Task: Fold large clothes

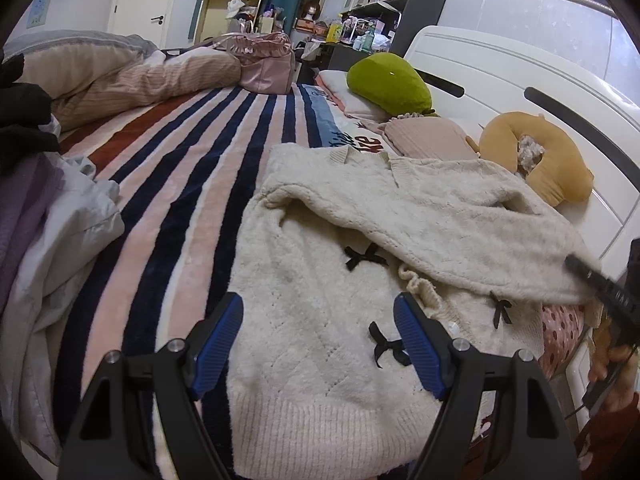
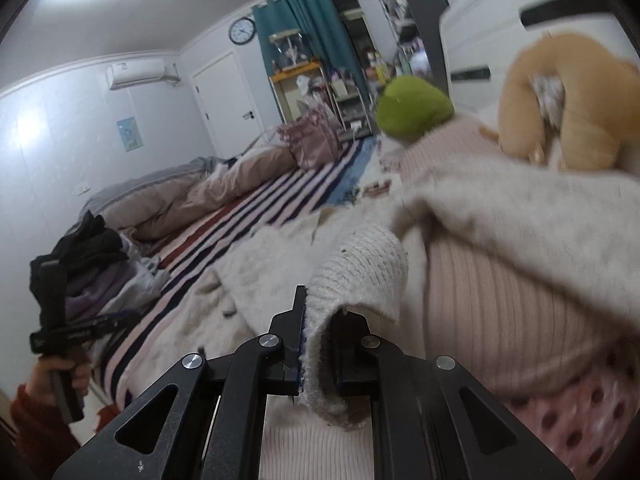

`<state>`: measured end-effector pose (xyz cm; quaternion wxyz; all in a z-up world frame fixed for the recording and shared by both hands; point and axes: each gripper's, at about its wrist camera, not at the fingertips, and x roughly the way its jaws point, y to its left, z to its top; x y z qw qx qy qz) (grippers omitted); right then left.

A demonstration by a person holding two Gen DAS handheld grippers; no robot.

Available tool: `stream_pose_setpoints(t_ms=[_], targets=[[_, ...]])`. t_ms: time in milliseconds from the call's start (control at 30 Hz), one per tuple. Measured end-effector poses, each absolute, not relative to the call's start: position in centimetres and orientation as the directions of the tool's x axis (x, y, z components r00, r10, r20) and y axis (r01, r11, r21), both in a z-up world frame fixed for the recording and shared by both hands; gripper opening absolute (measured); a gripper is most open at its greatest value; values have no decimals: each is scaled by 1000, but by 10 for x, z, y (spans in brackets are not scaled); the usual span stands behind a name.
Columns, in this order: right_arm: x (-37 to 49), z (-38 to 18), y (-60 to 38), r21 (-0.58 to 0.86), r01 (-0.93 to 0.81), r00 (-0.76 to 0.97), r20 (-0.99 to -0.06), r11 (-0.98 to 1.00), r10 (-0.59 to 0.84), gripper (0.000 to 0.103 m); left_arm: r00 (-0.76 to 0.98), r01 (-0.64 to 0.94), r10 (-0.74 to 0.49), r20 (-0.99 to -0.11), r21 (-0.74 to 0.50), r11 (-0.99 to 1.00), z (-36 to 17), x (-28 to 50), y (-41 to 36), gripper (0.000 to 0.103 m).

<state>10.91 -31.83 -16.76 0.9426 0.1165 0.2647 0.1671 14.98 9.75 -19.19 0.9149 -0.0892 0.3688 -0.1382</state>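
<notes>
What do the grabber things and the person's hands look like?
The left gripper has black angular arms with triangular cutouts, silver round bolts and ribbed blue pads. The right gripper has the same black frame and silver bolts. The left hand is bare, with a reddish-orange sleeve.

Cream sweater (image 1: 320, 312): fuzzy knit, ribbed hem, satin-look black bows (image 1: 366, 258). Left hand-held gripper (image 1: 319, 344): matt black plastic, ribbed blue rubbery pads (image 1: 418, 344), shiny metal pins. Striped blanket (image 1: 192, 184) ahead of it: plush fleece. Headboard (image 1: 520, 80): glossy white.
</notes>
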Motion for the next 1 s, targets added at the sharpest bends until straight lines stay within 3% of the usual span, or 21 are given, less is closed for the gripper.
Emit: stream_pose_setpoints(t_ms=[433, 533, 700, 800, 867, 933, 1000], targets=[[122, -246, -321, 376, -171, 643, -658, 911, 392, 9, 687, 202, -323, -651, -256, 945, -191, 146, 87, 75], [115, -248, -329, 379, -151, 642, -665, 913, 382, 21, 690, 199, -320, -649, -255, 946, -191, 146, 88, 78], [93, -212, -363, 336, -109, 741, -600, 935, 302, 54, 702, 202, -325, -634, -260, 944, -185, 145, 85, 80], [86, -199, -388, 331, -35, 784, -576, 943, 232, 58, 703, 210, -325, -632, -252, 945, -183, 146, 81, 82], [84, -193, -420, 313, 109, 809, -579, 943, 99, 61, 701, 212, -320, -637, -241, 947, -183, 146, 78, 82], [85, -200, -444, 378, 165, 818, -568, 911, 87, 62, 696, 220, -331, -638, -248, 943, -184, 145, 76, 82], [85, -208, -466, 417, 250, 817, -576, 874, 41, 72, 695, 222, -332, -637, -249, 943, -183, 144, 76, 82]])
